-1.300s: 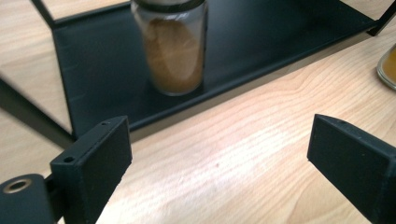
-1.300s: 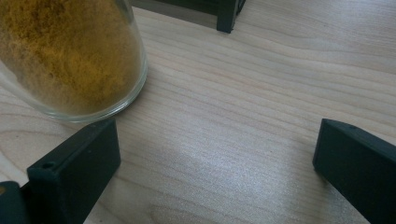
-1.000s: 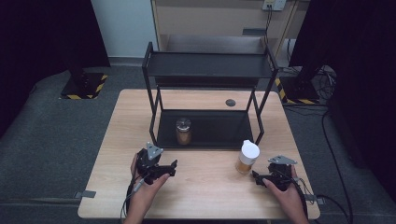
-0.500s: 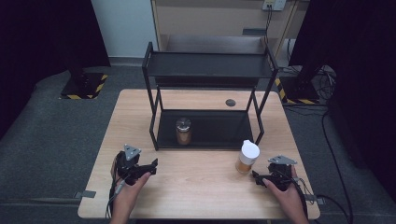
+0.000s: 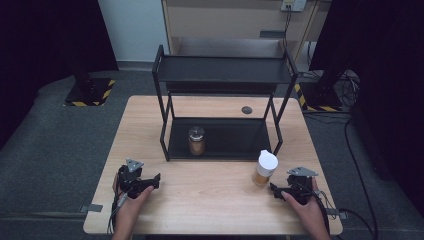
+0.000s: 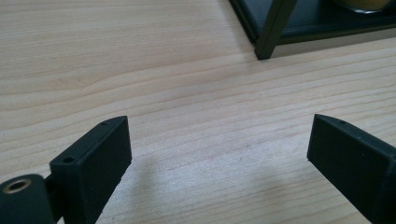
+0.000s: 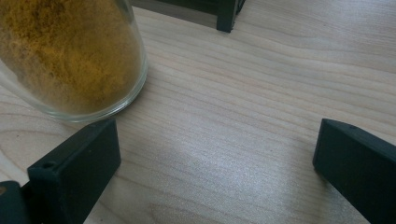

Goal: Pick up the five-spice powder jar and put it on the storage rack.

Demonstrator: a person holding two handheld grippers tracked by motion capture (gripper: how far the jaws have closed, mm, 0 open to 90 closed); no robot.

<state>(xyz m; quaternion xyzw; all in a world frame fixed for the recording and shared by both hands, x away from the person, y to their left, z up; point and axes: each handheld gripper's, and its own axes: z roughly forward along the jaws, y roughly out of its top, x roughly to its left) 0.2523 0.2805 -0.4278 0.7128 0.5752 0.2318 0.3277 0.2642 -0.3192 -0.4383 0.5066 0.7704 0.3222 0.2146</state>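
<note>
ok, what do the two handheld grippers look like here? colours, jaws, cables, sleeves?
Both are black. The left gripper and right gripper each carry a grey three-cornered plate on top and trail a dark cable toward the table edge. In the gripper views the jaws are flat, matte black blocks with small holes; a brass-coloured ring sits by the left one. No sleeves visible on the forearms.

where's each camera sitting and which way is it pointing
High view: above the person's side, looking forward and down on the table and rack; both forearms, left tongs, right tongs.
Left gripper view: on the left tongs, low over bare wood; open jaws.
Right gripper view: on the right tongs, facing the white-capped jar; open jaws.
Shared: that jar also stands by the right tongs in the high view.
</note>
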